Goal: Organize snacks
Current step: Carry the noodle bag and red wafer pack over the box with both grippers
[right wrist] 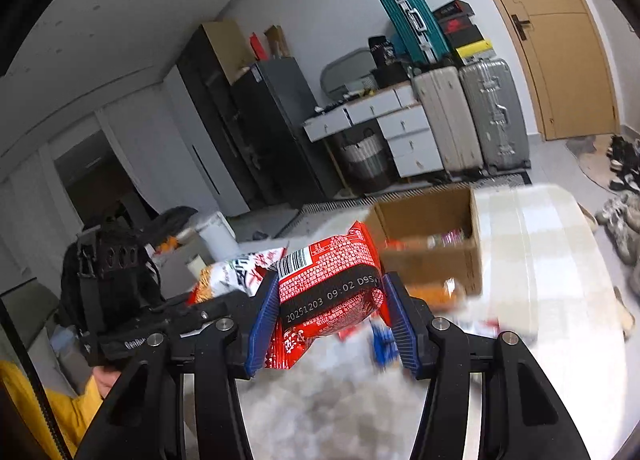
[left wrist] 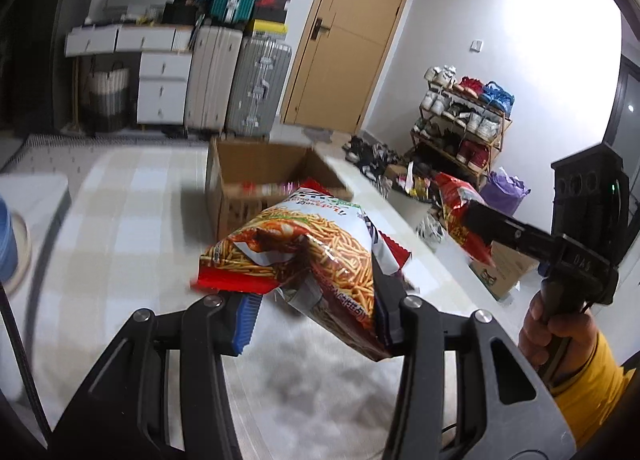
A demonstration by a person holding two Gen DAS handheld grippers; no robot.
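Both hands loaded, both packs in the air short of the cardboard box

Left hand-held gripper: pinching a noodle-stick snack bag by one crumpled lower corner, and most of the bag hangs forward of the fingers. Right hand-held gripper: clamped across the middle of a red snack pack, blue pads pressing both sides, date code facing the camera.

Risks, as I judge them:
- left grip is on slack film, not the body, so a quick swing could let the bag slide out or peel free before it reaches the box
- the bag is wide and floppy; it may catch the box's near flap and land on the checked cloth of the counter instead
- both tools sit close together, so going for the box at once invites a clash or one pack knocking the other
- frames are motion-blurred, which suggests speed and does not help any of the above

View differences:
- left wrist shows the right tool from outside with the person's hand on its grip, plus the shoe rack and floor clutter beyond the counter edge
- right wrist shows snacks already inside the box, loose blurred packets on the counter near it, and the fridge side of the room; the left tool's pads are not visible there
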